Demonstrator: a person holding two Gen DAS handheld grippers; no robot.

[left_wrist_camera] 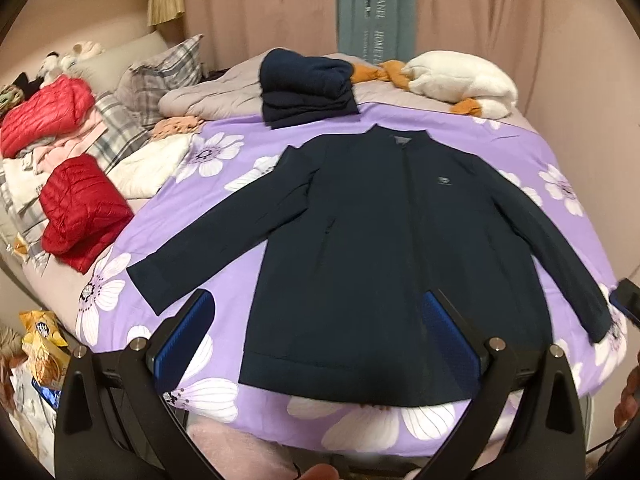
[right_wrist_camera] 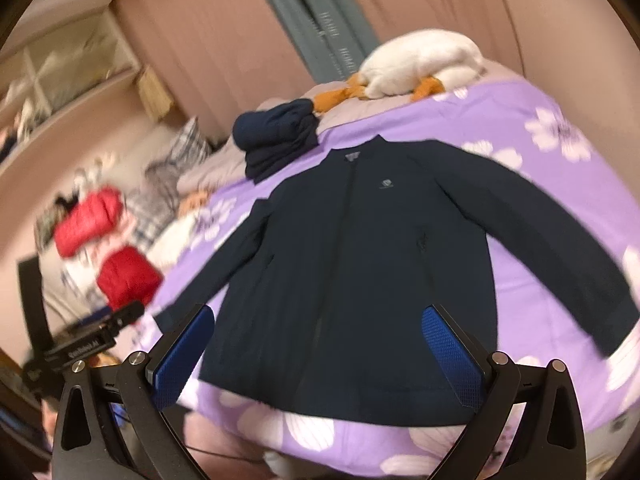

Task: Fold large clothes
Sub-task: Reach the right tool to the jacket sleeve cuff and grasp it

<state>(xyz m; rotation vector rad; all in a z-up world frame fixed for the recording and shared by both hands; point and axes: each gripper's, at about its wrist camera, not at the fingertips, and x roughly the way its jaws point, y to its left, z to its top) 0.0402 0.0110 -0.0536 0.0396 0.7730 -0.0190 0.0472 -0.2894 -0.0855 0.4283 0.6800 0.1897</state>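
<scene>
So the navy jacket [left_wrist_camera: 380,248] is lying flat and face up on the purple flowered bedspread [left_wrist_camera: 240,152], both sleeves spread out to the sides, hem toward the near edge of the bed. Left gripper [left_wrist_camera: 320,332] and right gripper [right_wrist_camera: 320,344] both hang above the hem with their jaws wide apart, holding nothing. Behind the collar sits a folded dark blue garment [left_wrist_camera: 306,88], with red puffer jackets [left_wrist_camera: 80,212] off to the left.

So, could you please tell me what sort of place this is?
Most likely a home bedroom: a bed with a purple floral sheet, plaid pillows at its head, and a navy jacket laid out.
</scene>
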